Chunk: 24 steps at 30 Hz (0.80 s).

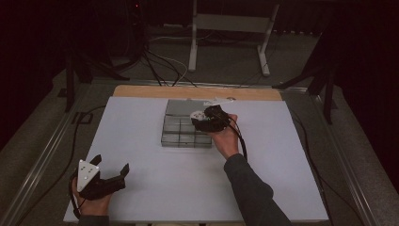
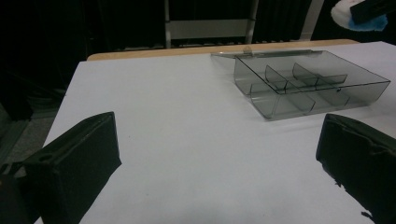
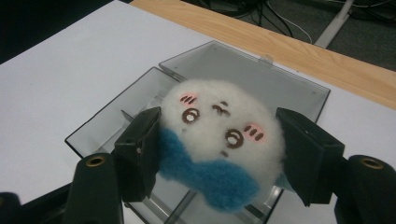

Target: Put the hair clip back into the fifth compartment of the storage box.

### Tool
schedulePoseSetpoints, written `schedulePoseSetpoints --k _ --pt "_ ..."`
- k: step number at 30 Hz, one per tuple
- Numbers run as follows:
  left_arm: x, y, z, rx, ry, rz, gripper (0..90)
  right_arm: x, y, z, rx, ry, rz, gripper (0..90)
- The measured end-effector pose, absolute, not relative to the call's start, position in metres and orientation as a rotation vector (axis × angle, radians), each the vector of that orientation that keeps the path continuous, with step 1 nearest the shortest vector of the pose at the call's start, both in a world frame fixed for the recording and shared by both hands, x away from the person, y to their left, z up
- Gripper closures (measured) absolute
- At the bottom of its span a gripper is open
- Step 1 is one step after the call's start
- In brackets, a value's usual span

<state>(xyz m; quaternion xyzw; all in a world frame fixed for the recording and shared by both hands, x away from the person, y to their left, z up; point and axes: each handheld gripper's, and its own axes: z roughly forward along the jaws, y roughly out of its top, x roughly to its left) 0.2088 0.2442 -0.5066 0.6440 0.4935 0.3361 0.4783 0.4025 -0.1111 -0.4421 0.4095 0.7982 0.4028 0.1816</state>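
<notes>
Holding a round white plush toy with a drawn face and a blue fuzzy patch (image 3: 219, 149), the right gripper (image 1: 207, 118) hovers just above the clear smoky-grey plastic compartment box (image 1: 181, 129), which sits near the middle of the white table (image 1: 141, 141), toward its far edge. The jaws press on both sides of the toy, so the pickup looks done. The box lid (image 3: 243, 70) lies folded flat open behind the tray (toward the wooden far edge), and the divided cells (image 2: 299, 86) appear empty. What seems left, judging by this, is lowering the toy into a cell and letting go; closing the lid may follow. The left gripper (image 1: 111, 176) rests near the table's near-left corner, jaws spread wide apart with nothing between them, well apart from the box.
</notes>
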Motion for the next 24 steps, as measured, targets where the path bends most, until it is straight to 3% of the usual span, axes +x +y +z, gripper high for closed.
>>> schedulePoseSetpoints --k 24 --pt "0.209 0.244 -0.507 1.572 1.203 0.818 0.5 0.396 -0.082 -0.464 1.089 2.337 1.102 33.9"
